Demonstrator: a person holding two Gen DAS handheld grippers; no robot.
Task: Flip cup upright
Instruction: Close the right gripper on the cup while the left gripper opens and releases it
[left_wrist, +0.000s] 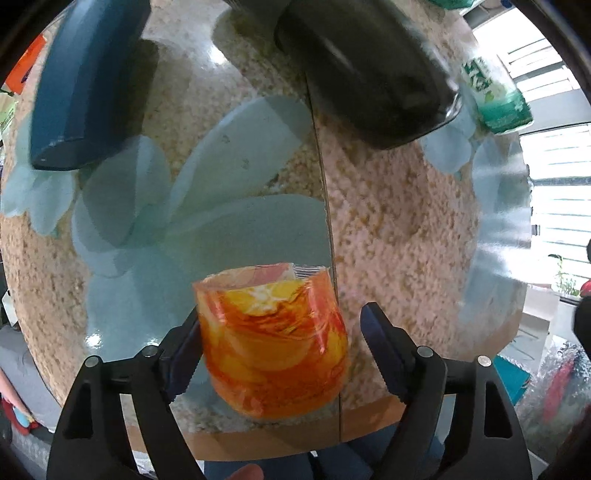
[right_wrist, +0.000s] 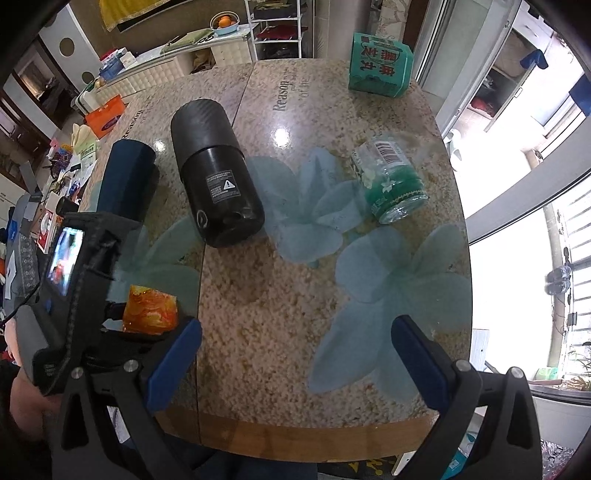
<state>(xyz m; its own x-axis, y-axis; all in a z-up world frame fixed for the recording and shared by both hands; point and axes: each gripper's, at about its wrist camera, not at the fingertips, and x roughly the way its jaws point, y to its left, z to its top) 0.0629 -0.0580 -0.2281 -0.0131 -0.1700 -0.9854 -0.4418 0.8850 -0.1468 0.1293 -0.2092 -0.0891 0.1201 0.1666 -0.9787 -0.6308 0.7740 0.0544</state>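
Observation:
An orange and yellow patterned cup (left_wrist: 271, 347) stands on the table near its front edge, between the fingers of my left gripper (left_wrist: 282, 354). The left finger lies against the cup's side; the right finger stands a gap away, so the gripper is open. I cannot tell which end of the cup is up. In the right wrist view the cup (right_wrist: 150, 308) shows at the left, with the left gripper (right_wrist: 122, 321) around it. My right gripper (right_wrist: 295, 363) is open and empty above the table's front edge.
On the granite table (right_wrist: 258, 314) with blue flower prints lie a black cylindrical flask (right_wrist: 216, 171), a dark blue tumbler (right_wrist: 125, 177) and a clear glass with green print (right_wrist: 389, 179). A green box (right_wrist: 378, 64) stands at the far edge. Cluttered furniture lies beyond.

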